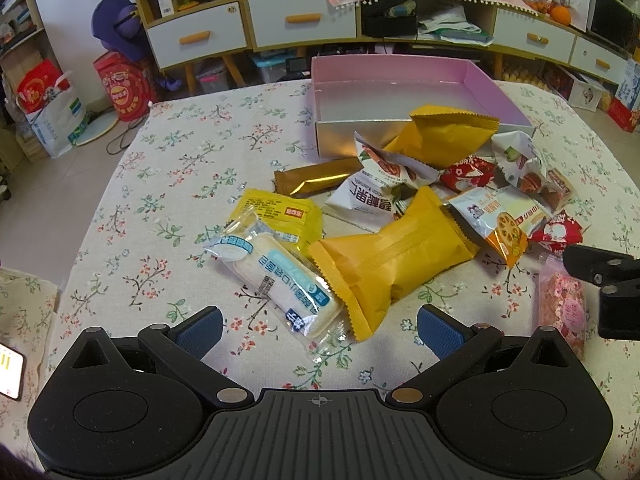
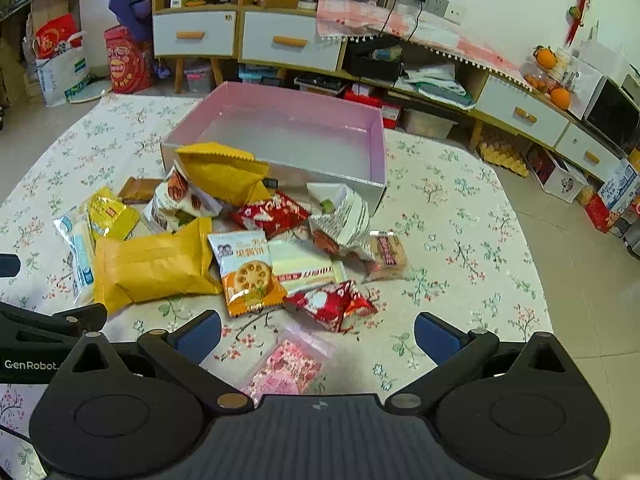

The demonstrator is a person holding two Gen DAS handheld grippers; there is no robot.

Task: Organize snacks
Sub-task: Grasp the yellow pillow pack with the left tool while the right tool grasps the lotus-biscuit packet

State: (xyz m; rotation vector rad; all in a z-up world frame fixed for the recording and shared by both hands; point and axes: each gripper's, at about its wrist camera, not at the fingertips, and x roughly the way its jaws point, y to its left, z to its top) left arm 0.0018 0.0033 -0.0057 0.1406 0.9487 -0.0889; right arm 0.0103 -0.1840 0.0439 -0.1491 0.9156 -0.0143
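An empty pink box (image 1: 400,68) (image 2: 240,96) stands at the far side of the table. Several snack packets lie in a pile before it: a large yellow bag (image 1: 396,260) (image 2: 152,264), a white-blue bread packet (image 1: 280,280) (image 2: 80,252), an orange biscuit packet (image 2: 250,276) and red packets (image 2: 332,300). My left gripper (image 1: 319,330) is open, just short of the bread packet and yellow bag. My right gripper (image 2: 318,336) is open above a pink packet (image 2: 286,364) (image 1: 562,308). Part of the right gripper (image 1: 600,272) shows in the left wrist view.
The table has a floral cloth (image 1: 180,168) (image 2: 452,240). A phone (image 1: 10,368) lies at the left edge. Cabinets with white drawers (image 1: 304,20) (image 2: 288,40) stand behind, with bags (image 1: 52,108) on the floor at the left.
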